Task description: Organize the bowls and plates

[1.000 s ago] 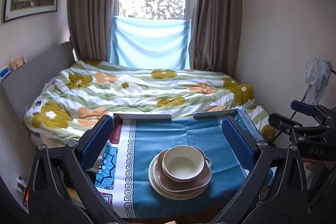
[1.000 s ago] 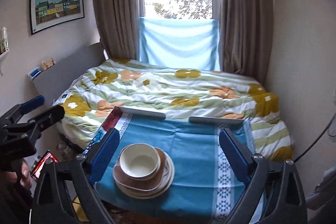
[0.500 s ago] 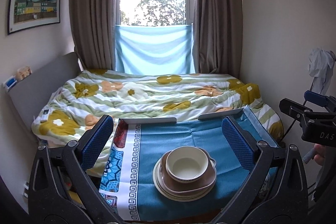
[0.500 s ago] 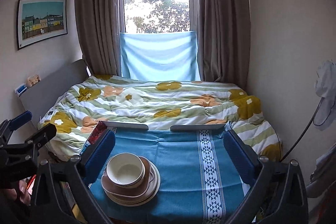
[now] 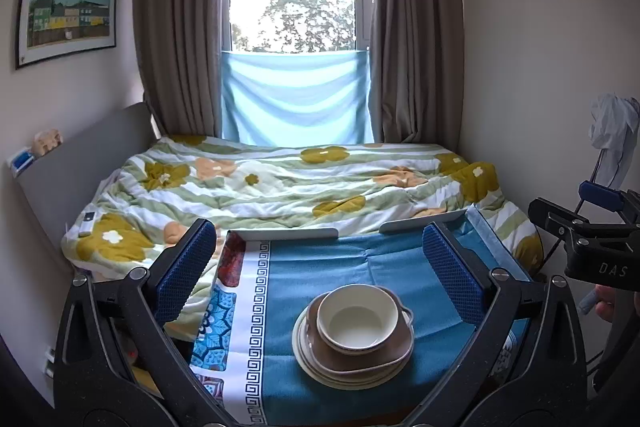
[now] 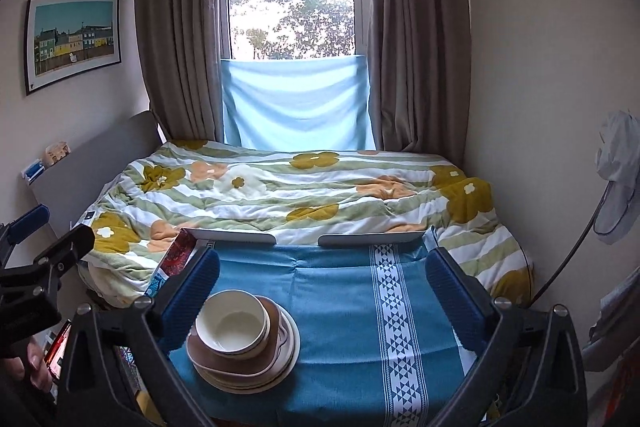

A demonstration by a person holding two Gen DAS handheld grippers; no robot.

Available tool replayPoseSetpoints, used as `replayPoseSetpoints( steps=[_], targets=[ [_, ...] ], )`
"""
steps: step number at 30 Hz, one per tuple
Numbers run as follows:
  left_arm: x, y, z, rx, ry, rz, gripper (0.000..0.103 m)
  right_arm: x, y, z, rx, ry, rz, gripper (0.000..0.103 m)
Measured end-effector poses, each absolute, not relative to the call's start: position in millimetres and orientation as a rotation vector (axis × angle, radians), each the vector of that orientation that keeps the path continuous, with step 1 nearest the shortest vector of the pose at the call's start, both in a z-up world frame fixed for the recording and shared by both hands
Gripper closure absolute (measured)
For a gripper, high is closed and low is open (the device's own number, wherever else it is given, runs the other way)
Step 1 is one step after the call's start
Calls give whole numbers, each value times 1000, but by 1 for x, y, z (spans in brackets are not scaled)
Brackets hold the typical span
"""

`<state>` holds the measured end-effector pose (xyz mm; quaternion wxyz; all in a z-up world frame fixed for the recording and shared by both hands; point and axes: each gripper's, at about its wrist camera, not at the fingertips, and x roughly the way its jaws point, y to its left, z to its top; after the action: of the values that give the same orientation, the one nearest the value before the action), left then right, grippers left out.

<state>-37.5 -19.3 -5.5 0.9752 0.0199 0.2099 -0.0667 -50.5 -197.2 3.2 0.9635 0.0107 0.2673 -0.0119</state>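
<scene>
Crockery is shown stacked on a small table draped in a teal tablecloth [image 5: 360, 267] at the foot of a bed. A cream bowl [image 5: 358, 319], seen to be empty, is nested in a brown squarish dish [image 5: 384, 351], which is set upon a pile of cream plates [image 5: 316, 367]; how many plates lie in the pile cannot be counted. In the left wrist view the stack is seen near the front edge of the cloth, roughly midway between the two blue pads. In the right wrist view the same bowl [image 6: 232, 327], dish [image 6: 232, 359] and plates [image 6: 290, 343] are seen at the lower left, just beside the left-hand pad.

Left gripper [image 5: 320, 267] is held with jaws spread wide, nothing between them and no contact made with the stack. Right gripper [image 6: 322, 289] is likewise spread to its full width, its jaws having just been opening, with nothing clasped.

Only the left wrist view shows the cloth's Greek-key border [image 5: 256, 323] and patterned edge panel, together with the right gripper's black frame [image 5: 592, 239] at the right margin. Only the right wrist view shows the white triangle-patterned band [image 6: 394, 323] on the cloth and, at the left margin, the left gripper's frame [image 6: 40, 267] with fingers of a hand [image 6: 34, 367] beneath it. Both views show the flowered quilt [image 5: 280, 187], grey curtains [image 5: 180, 27] and framed picture [image 5: 68, 9].
</scene>
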Motion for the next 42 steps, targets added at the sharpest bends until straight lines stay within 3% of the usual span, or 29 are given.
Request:
replayPoseSetpoints(
  steps=[42],
  targets=[
    [-32, -23, -3, 38, 416, -122, 0, -41, -201, 4, 11, 534, -25, 1]
  ],
)
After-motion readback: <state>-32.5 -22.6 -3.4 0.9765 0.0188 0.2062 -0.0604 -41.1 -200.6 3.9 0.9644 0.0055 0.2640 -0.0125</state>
